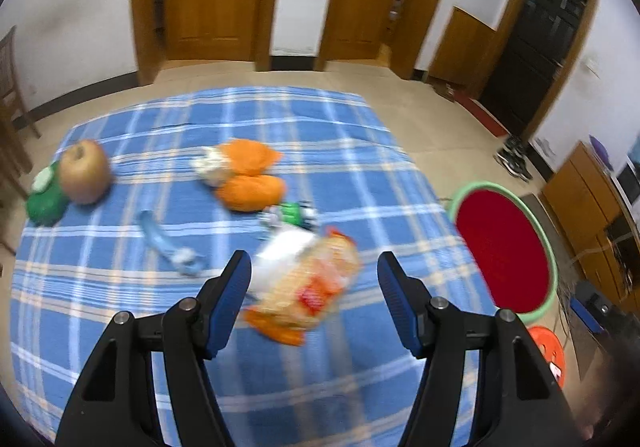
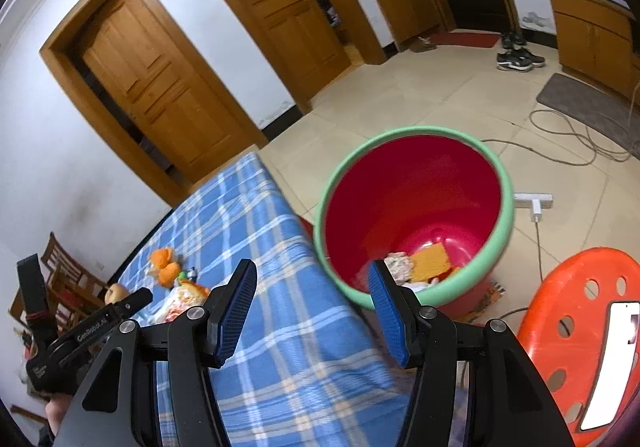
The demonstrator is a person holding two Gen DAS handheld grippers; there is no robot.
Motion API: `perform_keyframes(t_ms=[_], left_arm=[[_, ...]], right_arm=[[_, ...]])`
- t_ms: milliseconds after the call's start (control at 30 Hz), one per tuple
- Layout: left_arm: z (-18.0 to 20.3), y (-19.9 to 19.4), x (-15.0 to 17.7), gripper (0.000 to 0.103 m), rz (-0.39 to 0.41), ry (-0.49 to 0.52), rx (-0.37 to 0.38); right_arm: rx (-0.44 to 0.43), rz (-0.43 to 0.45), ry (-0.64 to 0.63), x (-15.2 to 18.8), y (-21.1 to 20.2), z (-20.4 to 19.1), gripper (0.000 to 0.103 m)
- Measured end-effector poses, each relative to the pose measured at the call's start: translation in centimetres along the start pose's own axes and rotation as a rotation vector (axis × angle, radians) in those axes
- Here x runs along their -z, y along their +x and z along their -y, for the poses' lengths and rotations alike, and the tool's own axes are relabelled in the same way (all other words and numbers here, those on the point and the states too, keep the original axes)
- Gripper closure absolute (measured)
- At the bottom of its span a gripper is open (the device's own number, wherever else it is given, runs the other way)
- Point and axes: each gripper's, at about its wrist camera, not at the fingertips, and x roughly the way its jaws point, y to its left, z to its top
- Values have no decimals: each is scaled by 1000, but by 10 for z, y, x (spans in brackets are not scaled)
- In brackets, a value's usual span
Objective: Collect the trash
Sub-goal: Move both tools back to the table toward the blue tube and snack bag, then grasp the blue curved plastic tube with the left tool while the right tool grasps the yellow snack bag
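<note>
Left wrist view: blurred by motion; blue plaid tabletop [image 1: 120,327] fills the lower half.
Green lidded tub [image 1: 45,199]: at 9 o'clock, far left edge of the tabletop, touching the brown apple [image 1: 85,171] just to its right.
Blue wrapper [image 1: 170,245]: flat on the cloth, toward 10 o'clock from the left hand-held gripper [image 1: 314,279].
Orange peels [image 1: 250,173]: at 12 o'clock of the gripper, mid-cloth, with a pale crumpled scrap [image 1: 210,163] against their left side.
Green-and-white wrapper [image 1: 292,214]: just below the peels.
Snack bag [image 1: 308,283]: orange and clear, lying between the spread blue pads, neither pad visibly touching it.
Left hand-held gripper: fingers wide apart, holding nothing.
Trash bin [image 1: 550,247]: green rim, red inside, at 3 o'clock beside the tabletop's right edge.

Right wrist view: tabletop [image 2: 280,327] at lower left, tiled floor beyond.
Left hand-held gripper [image 2: 136,299]: seen at 9 o'clock, above the snack bag [image 2: 186,297].
Right hand-held gripper [image 2: 312,287]: fingers spread apart and empty, over the tabletop's edge.
Trash bin [image 2: 505,207]: at 1 o'clock, on the floor just beside the tabletop; scraps of trash [image 2: 420,263] lie in its bottom.
Orange stool [image 2: 572,307]: at 4 o'clock, near the bin.
</note>
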Motion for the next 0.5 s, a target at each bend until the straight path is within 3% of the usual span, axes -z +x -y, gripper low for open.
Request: perform_keyframes(t_ms=[367, 500], left_arm=[[-80, 27, -6, 38, -41, -150, -103], [-90, 43, -4, 38, -58, -139, -109]], right_arm=[[-37, -93, -72, 6, 46, -50, 44], [-37, -122, -115, 6, 73, -72, 44]])
